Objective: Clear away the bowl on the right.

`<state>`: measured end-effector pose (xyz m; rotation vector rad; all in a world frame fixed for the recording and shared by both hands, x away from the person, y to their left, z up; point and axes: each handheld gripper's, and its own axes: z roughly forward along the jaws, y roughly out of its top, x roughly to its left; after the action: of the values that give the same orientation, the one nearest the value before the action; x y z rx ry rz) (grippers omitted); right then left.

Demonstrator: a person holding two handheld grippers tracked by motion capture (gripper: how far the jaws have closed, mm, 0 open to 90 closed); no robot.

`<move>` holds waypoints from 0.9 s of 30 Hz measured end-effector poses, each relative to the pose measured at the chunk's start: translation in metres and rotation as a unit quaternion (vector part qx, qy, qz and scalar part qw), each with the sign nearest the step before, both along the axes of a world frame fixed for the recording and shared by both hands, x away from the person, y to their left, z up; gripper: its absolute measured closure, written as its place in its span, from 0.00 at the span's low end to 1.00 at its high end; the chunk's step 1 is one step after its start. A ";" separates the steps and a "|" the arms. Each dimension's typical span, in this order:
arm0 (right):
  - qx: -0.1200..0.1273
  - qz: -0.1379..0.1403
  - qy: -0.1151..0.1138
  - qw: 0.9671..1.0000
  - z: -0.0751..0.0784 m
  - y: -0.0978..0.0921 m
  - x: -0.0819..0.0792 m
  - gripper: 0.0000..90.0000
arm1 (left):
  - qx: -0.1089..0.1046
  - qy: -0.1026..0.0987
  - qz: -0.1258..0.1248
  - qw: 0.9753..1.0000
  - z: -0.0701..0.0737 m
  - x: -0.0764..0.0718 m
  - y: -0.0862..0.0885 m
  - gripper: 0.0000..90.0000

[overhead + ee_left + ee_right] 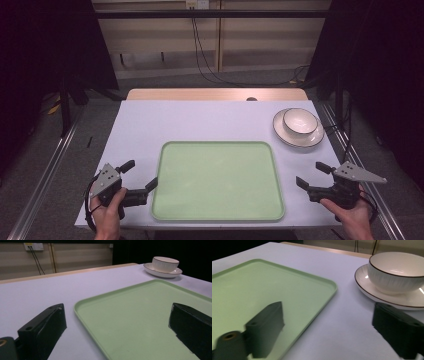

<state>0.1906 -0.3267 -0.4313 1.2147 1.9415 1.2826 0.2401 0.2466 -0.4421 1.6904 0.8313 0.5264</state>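
Both tongs stand with jaws apart, holding nothing: the left gripper [141, 174] at the green tray's [218, 215] eight o'clock, the right gripper [313, 175] at its four. The bowl [300, 121] sits on a plate [286, 135] at the tray's two o'clock.

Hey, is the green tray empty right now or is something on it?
Empty. The green tray shows only bare surface; the bowl sits on its plate off the tray, on the table.
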 end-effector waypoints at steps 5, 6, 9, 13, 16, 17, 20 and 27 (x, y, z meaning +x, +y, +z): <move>0.004 0.021 -0.019 1.000 0.002 0.001 0.007 0.38 | 0.002 -0.001 -0.002 1.000 0.000 0.001 -0.001 0.01; 0.004 0.021 -0.019 1.000 0.002 0.001 0.007 0.38 | 0.002 -0.001 -0.002 1.000 0.000 0.001 -0.001 0.01; 0.004 0.019 -0.019 1.000 0.003 0.001 0.014 0.42 | 0.002 0.001 -0.002 1.000 0.000 0.002 -0.001 0.01; 0.014 0.004 0.024 1.000 0.013 -0.001 0.027 0.43 | 0.002 0.001 0.000 1.000 -0.001 0.002 0.000 0.02; -0.007 -0.007 0.025 1.000 0.017 -0.005 0.031 0.49 | 0.004 0.001 0.001 1.000 -0.001 0.002 0.000 0.02; -0.008 -0.009 0.026 1.000 0.018 -0.006 0.032 0.49 | 0.002 0.002 0.001 1.000 -0.001 0.002 -0.001 0.02; -0.009 -0.018 0.016 1.000 0.021 -0.013 0.038 0.54 | 0.000 0.003 0.000 1.000 -0.001 0.003 -0.001 0.02; -0.006 -0.048 0.015 0.999 0.027 -0.030 0.062 0.54 | -0.003 0.002 0.006 1.000 -0.001 0.003 0.000 0.01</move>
<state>0.2522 -0.3569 -0.4046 1.3119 1.8858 1.2087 0.2428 0.2466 -0.4430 1.6820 0.8454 0.5277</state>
